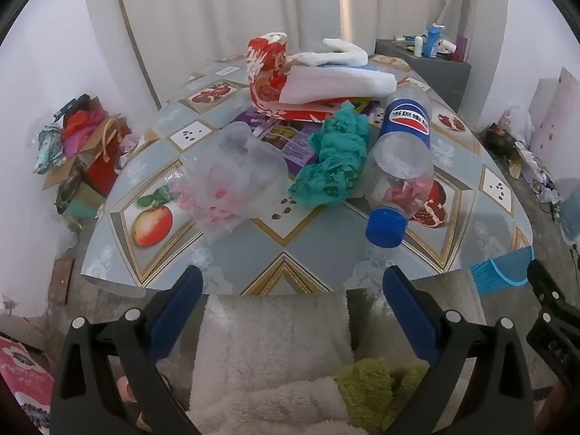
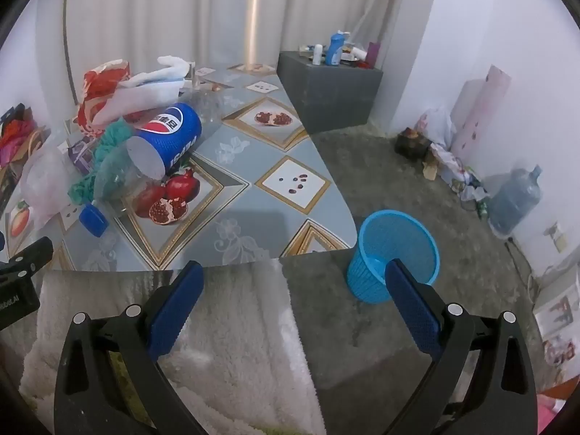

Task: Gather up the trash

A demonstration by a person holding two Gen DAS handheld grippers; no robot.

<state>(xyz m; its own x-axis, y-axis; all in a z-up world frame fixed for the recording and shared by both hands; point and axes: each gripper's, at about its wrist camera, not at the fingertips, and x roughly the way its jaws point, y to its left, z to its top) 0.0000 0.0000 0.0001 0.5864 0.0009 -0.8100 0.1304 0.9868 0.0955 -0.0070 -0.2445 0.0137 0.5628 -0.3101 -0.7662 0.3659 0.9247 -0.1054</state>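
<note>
A clear ribbed plastic bottle (image 1: 402, 166) with a blue cap lies on the glossy table (image 1: 290, 239) beside crumpled teal paper (image 1: 333, 156). The blue mesh bin (image 2: 395, 253) stands on the floor. Left gripper (image 1: 291, 282) and right gripper (image 2: 293, 279) jaws stand fully spread, holding nothing.

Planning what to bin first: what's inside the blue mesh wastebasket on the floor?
Nothing shows inside the blue mesh plastic wastebasket: its visible inner wall and floor are bare. The right gripper's blue finger pad covers its near rim.

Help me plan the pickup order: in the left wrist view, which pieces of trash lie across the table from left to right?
Clear plastic bag → teal crumpled paper → Pepsi bottle, lying on its side with its blue cap toward the camera. The red and white pile behind them overlaps, so I leave it out.
</note>
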